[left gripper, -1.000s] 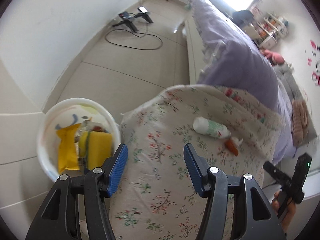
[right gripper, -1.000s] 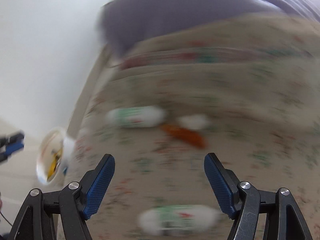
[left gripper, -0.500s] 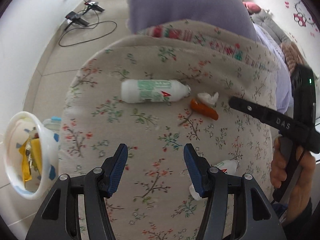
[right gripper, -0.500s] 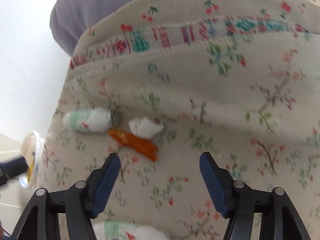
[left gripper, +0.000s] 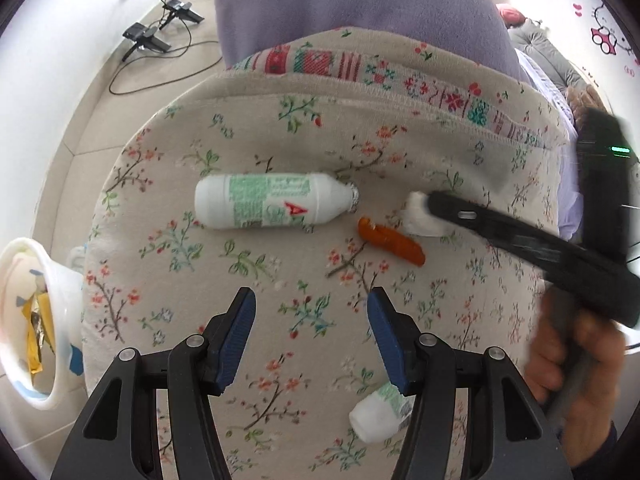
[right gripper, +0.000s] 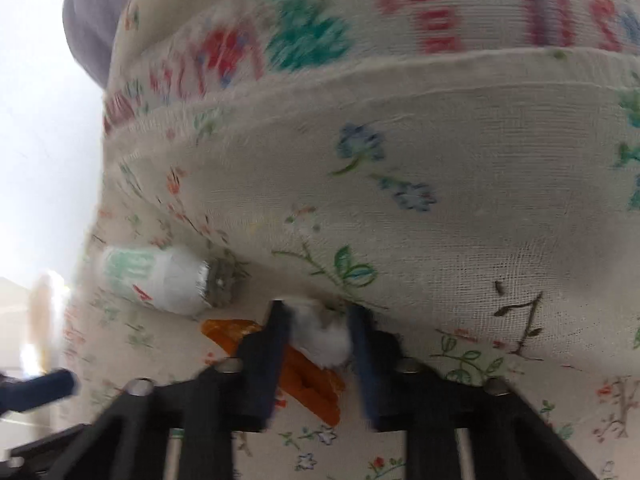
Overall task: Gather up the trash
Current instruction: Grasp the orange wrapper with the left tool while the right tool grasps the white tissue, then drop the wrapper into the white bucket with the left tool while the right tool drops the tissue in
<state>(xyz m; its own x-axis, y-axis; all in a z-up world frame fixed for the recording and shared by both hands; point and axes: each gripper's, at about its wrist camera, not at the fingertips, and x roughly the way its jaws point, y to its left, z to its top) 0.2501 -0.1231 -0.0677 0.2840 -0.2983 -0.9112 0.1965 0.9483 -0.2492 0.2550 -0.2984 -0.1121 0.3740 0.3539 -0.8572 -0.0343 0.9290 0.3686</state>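
Note:
On the floral blanket (left gripper: pixel 304 276) lie a white bottle with green print (left gripper: pixel 272 205), an orange wrapper (left gripper: pixel 390 240), a crumpled white tissue (left gripper: pixel 420 218) and a second small white bottle (left gripper: pixel 380 414). My left gripper (left gripper: pixel 311 340) is open and empty, above the blanket short of the big bottle. My right gripper (right gripper: pixel 320 344) is shut on the white tissue (right gripper: pixel 322 338), down on the blanket beside the orange wrapper (right gripper: pixel 304 372) and the bottle (right gripper: pixel 160 280). In the left wrist view the right gripper's fingers (left gripper: pixel 480 220) reach the tissue.
A white trash bin (left gripper: pixel 36 320) holding yellow packaging stands on the floor at the left of the bed. A purple pillow (left gripper: pixel 360 8) lies behind the blanket. Cables and a tripod (left gripper: pixel 156 36) lie on the tiled floor at the back left.
My right gripper has moved forward and down and closed on the white tissue. My left gripper has swung from the bin over the blanket and stays open.

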